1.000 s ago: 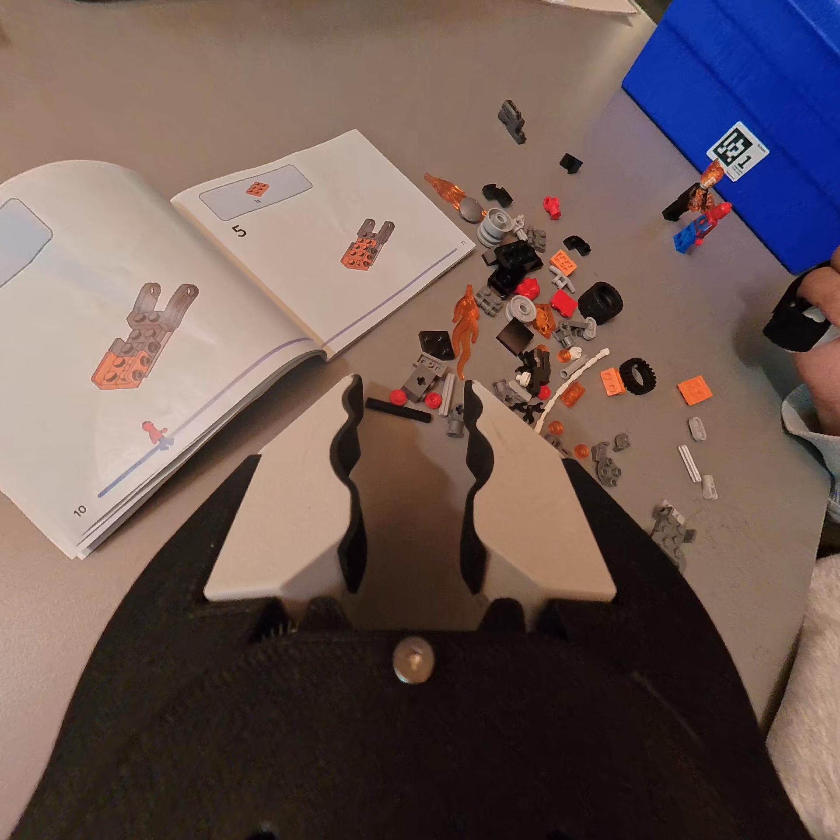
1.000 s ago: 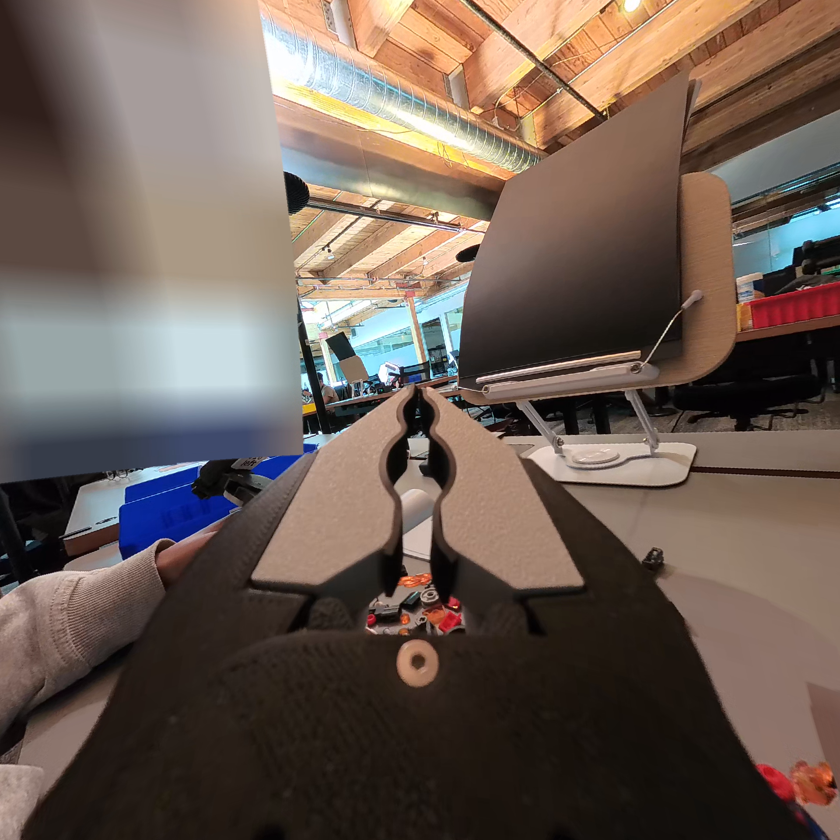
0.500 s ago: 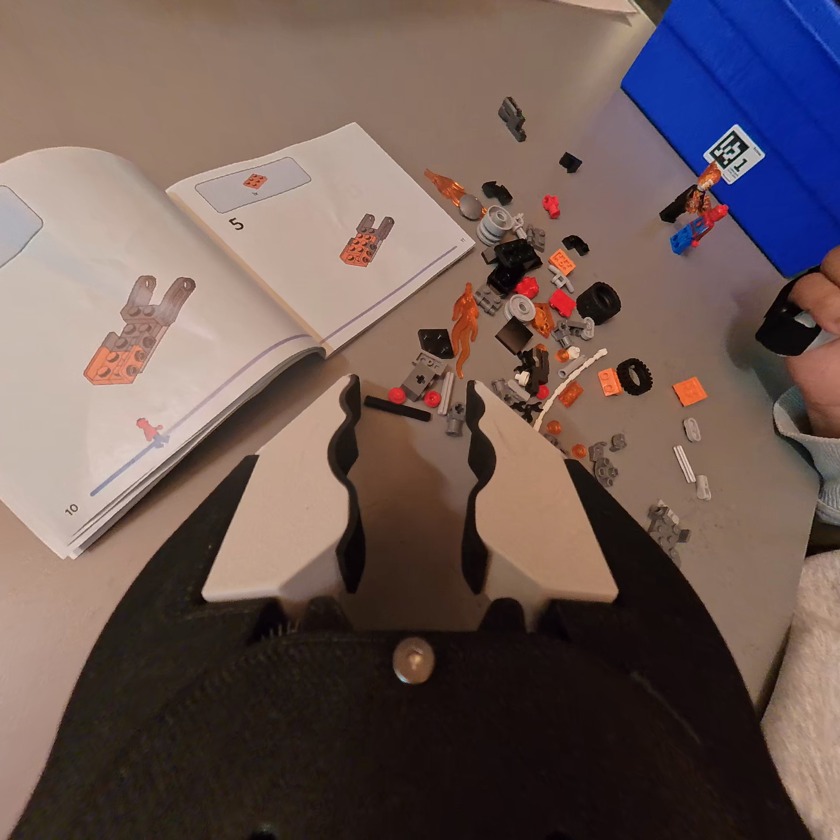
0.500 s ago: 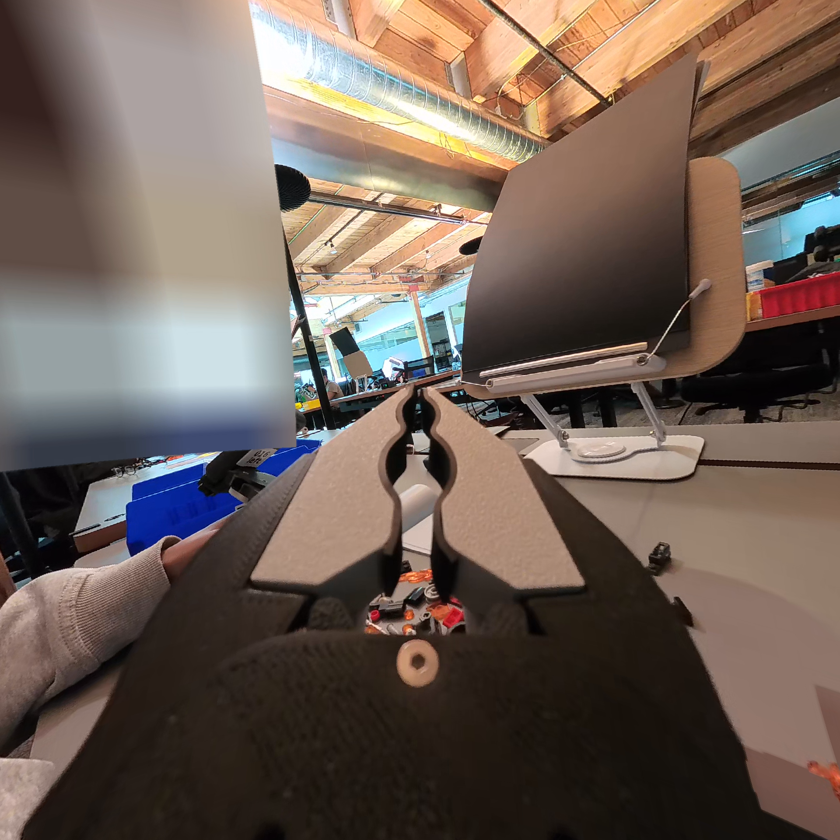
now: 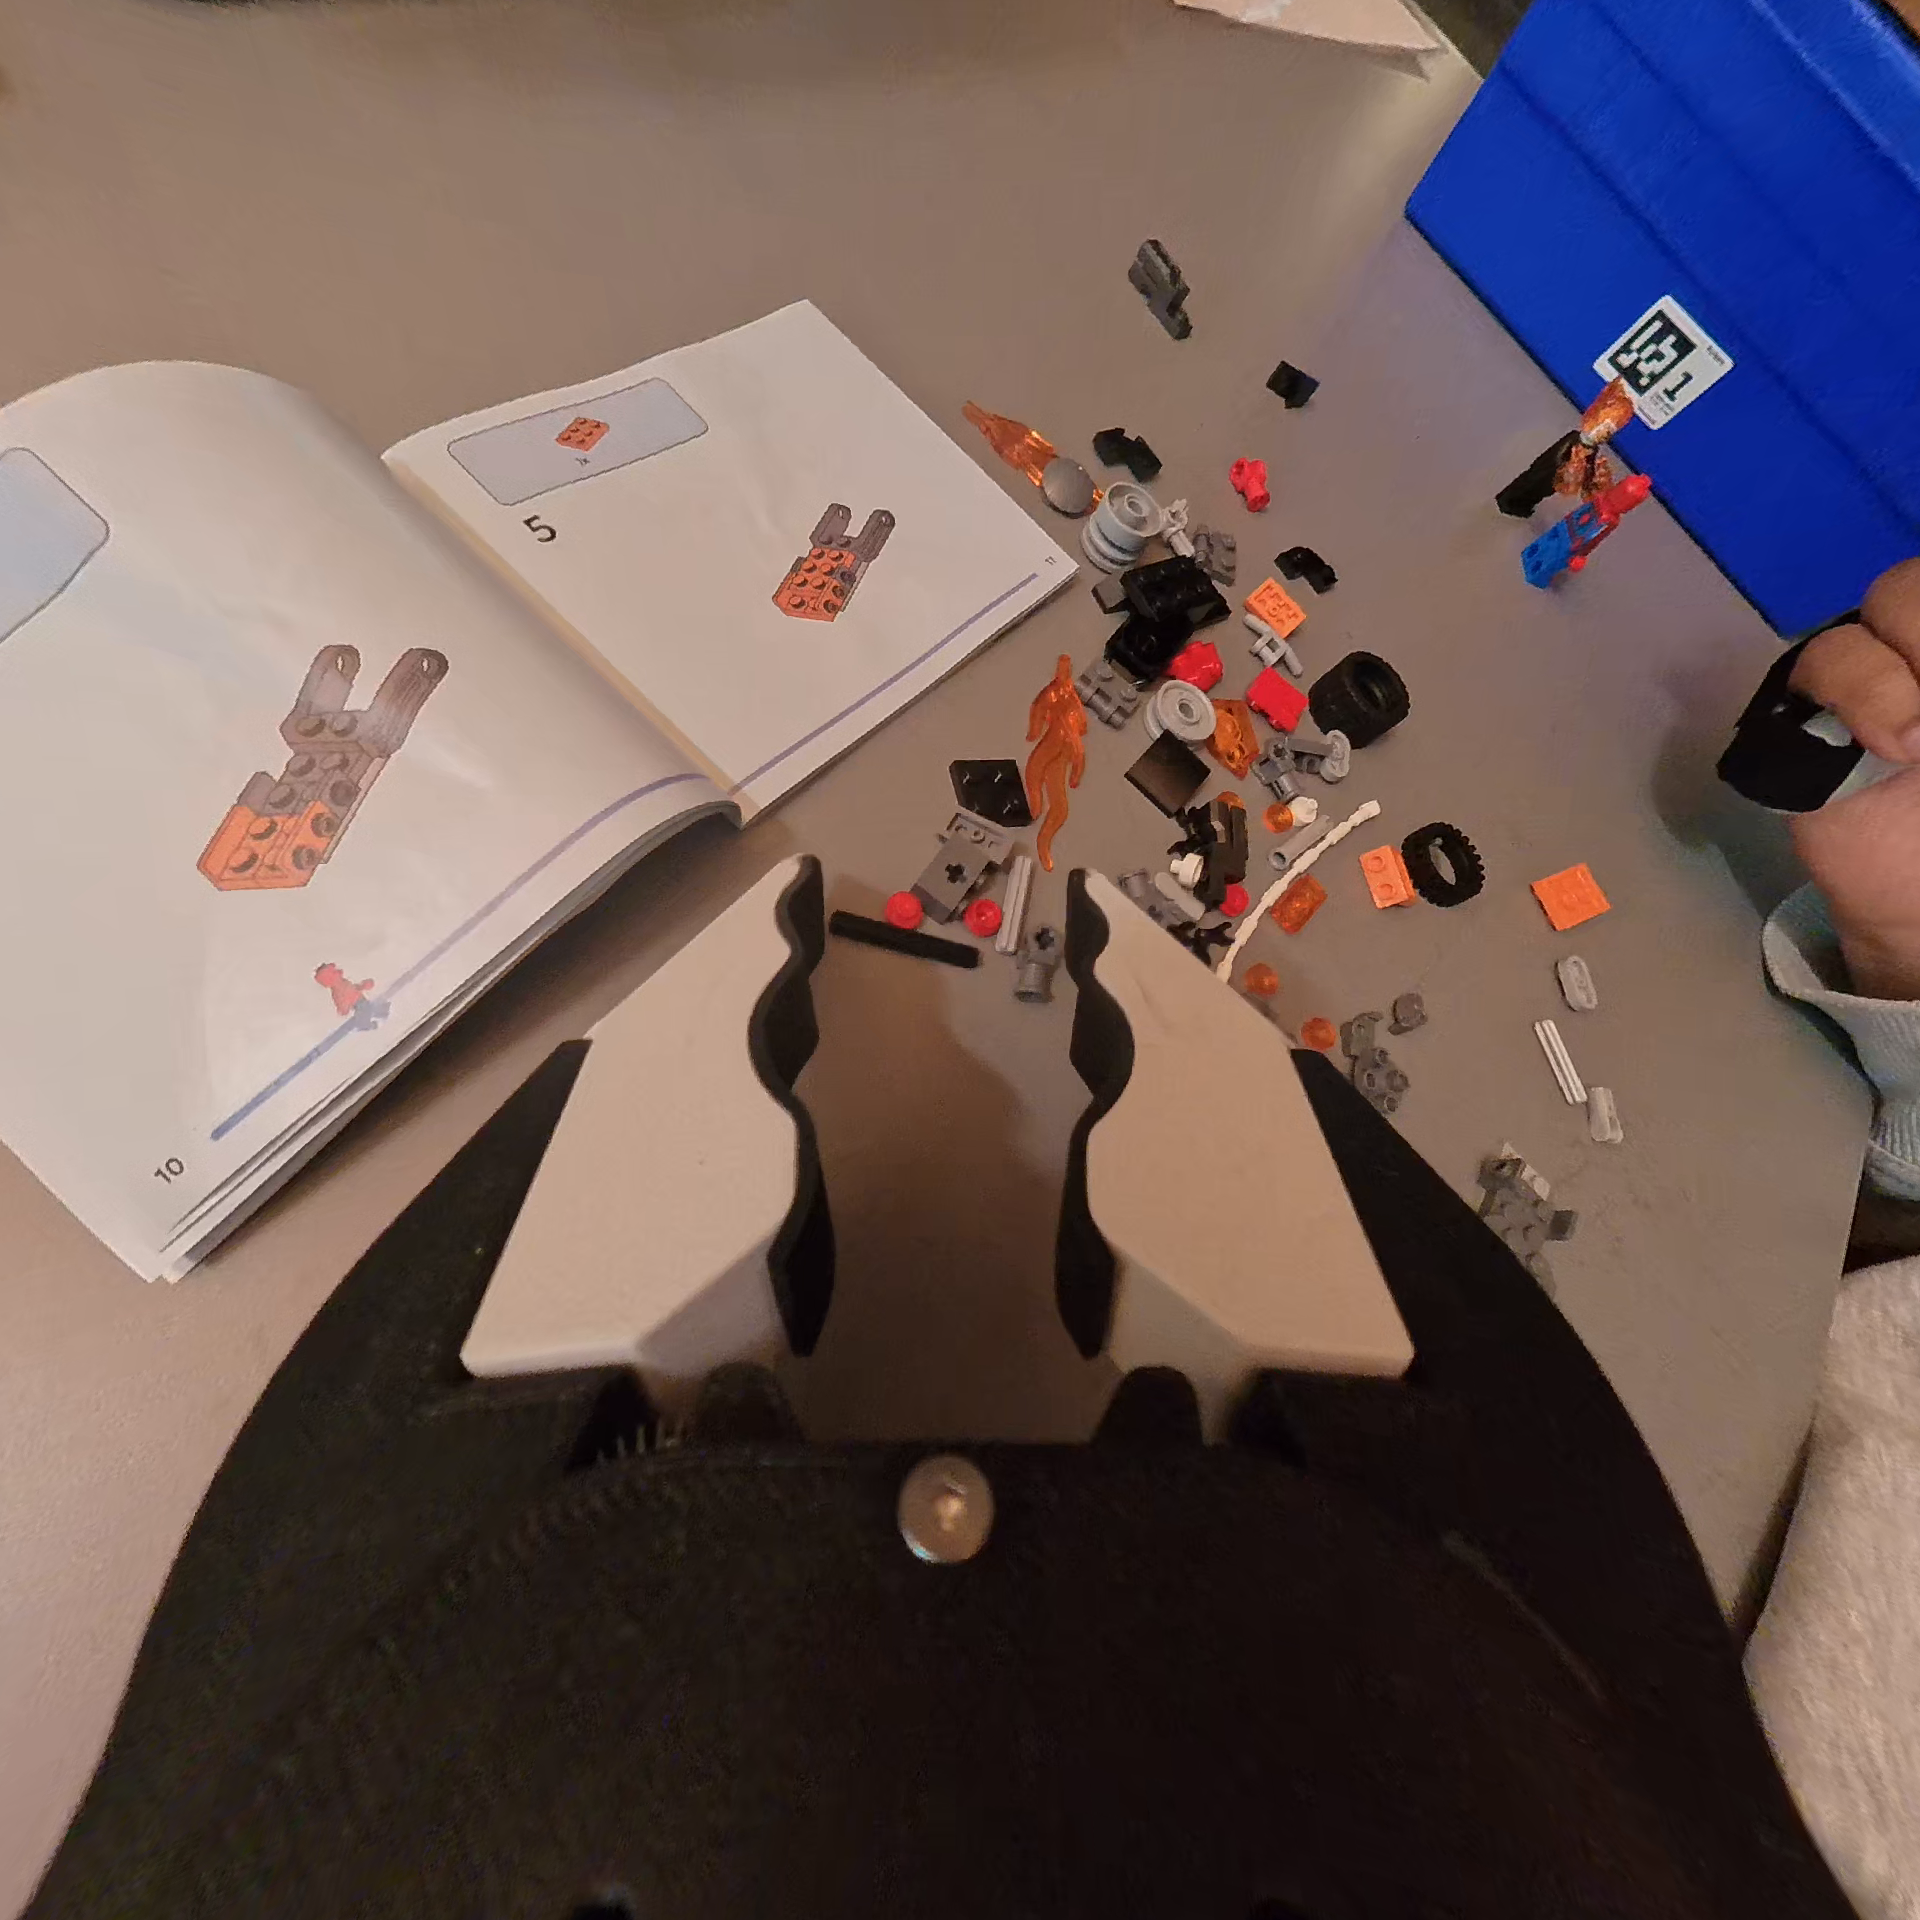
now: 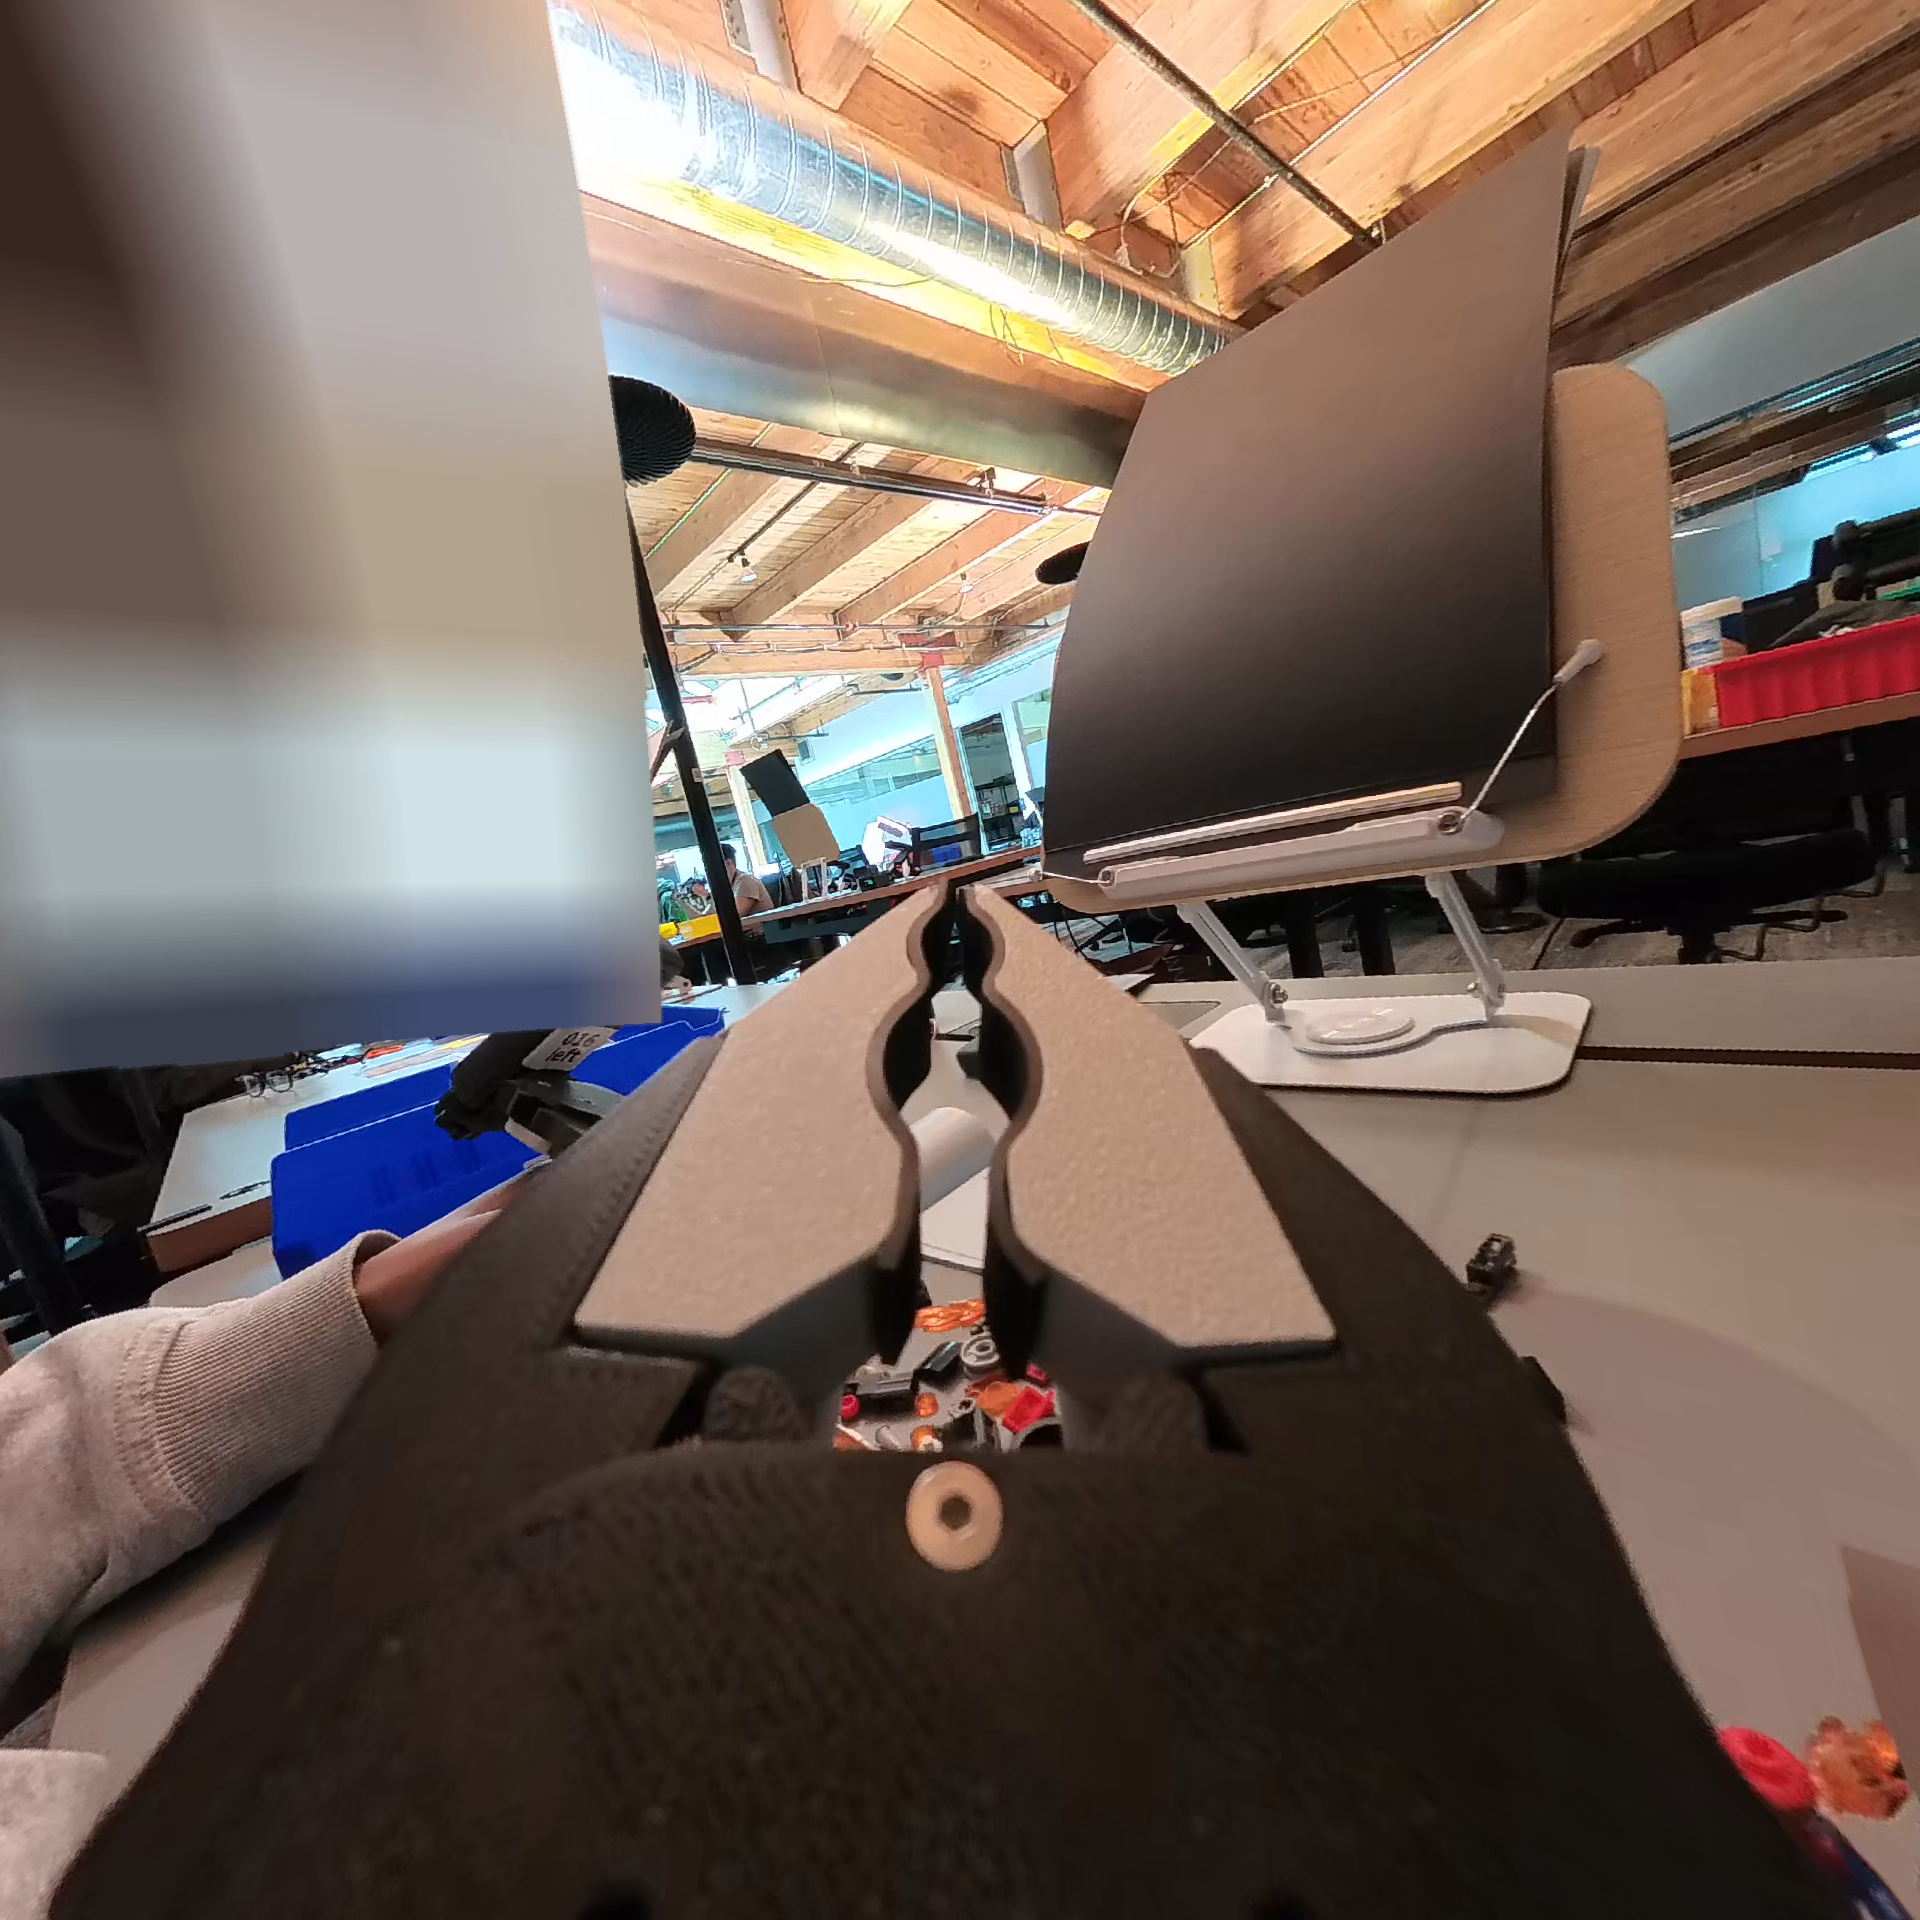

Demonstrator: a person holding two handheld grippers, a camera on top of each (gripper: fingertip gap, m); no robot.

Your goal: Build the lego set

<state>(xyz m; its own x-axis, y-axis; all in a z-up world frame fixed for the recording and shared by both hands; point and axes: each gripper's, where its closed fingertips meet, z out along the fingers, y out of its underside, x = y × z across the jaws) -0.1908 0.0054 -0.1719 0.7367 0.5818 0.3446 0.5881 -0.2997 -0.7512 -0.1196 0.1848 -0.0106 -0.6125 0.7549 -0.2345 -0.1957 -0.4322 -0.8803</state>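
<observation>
My left gripper (image 5: 943, 883) is open and empty, held above the grey table just short of a scatter of small lego pieces (image 5: 1195, 717): black, grey, red and orange parts, two black tyres (image 5: 1359, 698) and a loose orange plate (image 5: 1570, 896). A black rod (image 5: 902, 940) lies right in front of its fingertips. An open instruction booklet (image 5: 416, 727) lies to the left. My right gripper (image 6: 956, 902) is shut and empty, pointing level across the table; some lego pieces (image 6: 951, 1392) show under its jaws.
A blue bin (image 5: 1714, 260) stands at the far right, with two small figures (image 5: 1574, 499) leaning by it. A person's hand (image 5: 1860, 748) holds a black thing at the right edge. In the right wrist view a dark panel on a stand (image 6: 1340, 665) sits on the table. One gripper's finger ends stand about 25 cm off the other's.
My left gripper has shifted slightly, so the booklet and pieces sit a little differently in its view. My right gripper has tilted a bit; both keep their jaw states.
</observation>
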